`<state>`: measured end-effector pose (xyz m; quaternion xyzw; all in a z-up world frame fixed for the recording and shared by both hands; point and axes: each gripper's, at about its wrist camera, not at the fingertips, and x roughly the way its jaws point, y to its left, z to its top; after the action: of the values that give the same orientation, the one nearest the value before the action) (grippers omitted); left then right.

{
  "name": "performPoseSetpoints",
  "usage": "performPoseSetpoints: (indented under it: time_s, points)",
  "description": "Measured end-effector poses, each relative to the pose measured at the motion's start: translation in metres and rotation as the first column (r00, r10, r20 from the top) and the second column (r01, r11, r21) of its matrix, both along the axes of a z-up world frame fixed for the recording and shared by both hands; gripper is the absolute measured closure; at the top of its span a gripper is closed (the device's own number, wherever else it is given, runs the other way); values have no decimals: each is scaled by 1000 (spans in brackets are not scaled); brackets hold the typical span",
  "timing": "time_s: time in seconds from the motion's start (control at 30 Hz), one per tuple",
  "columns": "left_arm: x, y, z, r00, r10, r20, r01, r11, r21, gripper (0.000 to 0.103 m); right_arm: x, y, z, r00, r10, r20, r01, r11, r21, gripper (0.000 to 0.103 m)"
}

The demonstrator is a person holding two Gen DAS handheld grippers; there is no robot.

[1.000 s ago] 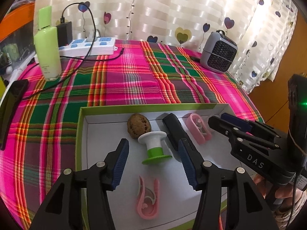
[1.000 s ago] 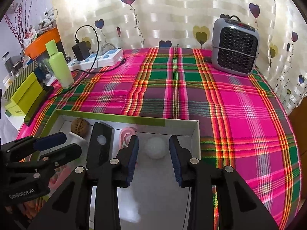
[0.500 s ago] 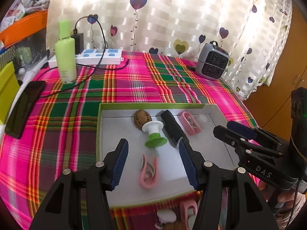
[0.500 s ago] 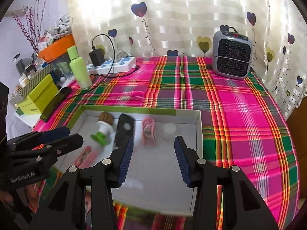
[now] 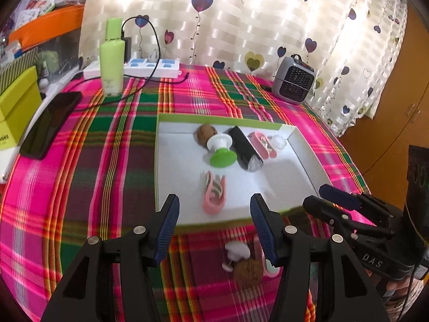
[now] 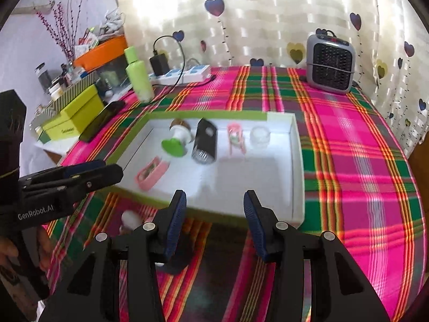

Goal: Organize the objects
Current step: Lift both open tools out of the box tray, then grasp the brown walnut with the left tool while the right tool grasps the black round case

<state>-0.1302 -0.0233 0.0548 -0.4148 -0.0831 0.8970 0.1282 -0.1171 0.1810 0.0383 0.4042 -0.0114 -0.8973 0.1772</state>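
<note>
Both grippers empty rn. left gripper jaws spread, nothing btwn them; right gripper also spread w/ nothing inside, its jaws widened a bit over the last sec. Tray sits centre frame in both views and holds a walnut, green/white spool, black cylinder, pink clip, clear dome in a row at the back, plus a second pink clip nearer the front. Leftovers are outside the tray, lower centre of left wrist view: white bit, another walnut, pink piece half hidden behind the left jaw. They're bunched and touching, so my guess is a grab at one drags or flicks the others; the walnut is round, prob rolls on the cloth, maybe off the near edge. Pink piece is occluded so alignment is blind-ish. The 2 grippers sit close at lower right of the left view, collision risk if both go for the same pile. In right wrist view there's a blurry white thing lower left and a dark shape under the jaws, can't tell what. Dropping into the tray could also knock the spool over.
</note>
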Motion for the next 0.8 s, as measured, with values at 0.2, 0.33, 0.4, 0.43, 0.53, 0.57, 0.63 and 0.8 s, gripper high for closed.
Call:
performPoseSetpoints:
  time_s: [0.2, 0.33, 0.4, 0.43, 0.53, 0.57, 0.63, 0.8]
  points:
    - [13, -2, -3, 1000, -3, 7, 3, 1000, 2, 49, 15, -4, -3, 1000, 22, 7, -22, 1000, -9, 57]
    - [20, -4, -7, 1000, -5, 19, 5, 1000, 2, 49, 22, -9, -8, 999, 39, 26, -39, 999, -5, 57]
    - [24, -3, -10, 1000, -12, 27, 12, 1000, 4, 49, 24, -11, -11, 998, 50, 33, -50, 999, -8, 57]
    - [26, -3, -12, 999, -14, 32, 14, 1000, 4, 49, 24, -12, -12, 998, 50, 37, -49, 999, -13, 57]
    - [31, -5, -15, 999, -14, 43, 14, 1000, 3, 49, 25, -15, -17, 997, 59, 55, -57, 998, -32, 57]
    - [32, -5, -16, 999, -13, 45, 12, 1000, 4, 49, 26, -16, -18, 996, 59, 59, -58, 998, -31, 57]
    - [34, -7, -17, 999, -9, 48, 9, 1000, 6, 49, 27, -18, -20, 996, 64, 63, -62, 998, -26, 57]
    - [38, -10, -19, 999, -8, 52, 8, 1000, 12, 49, 30, -22, -23, 996, 67, 66, -66, 998, -24, 57]
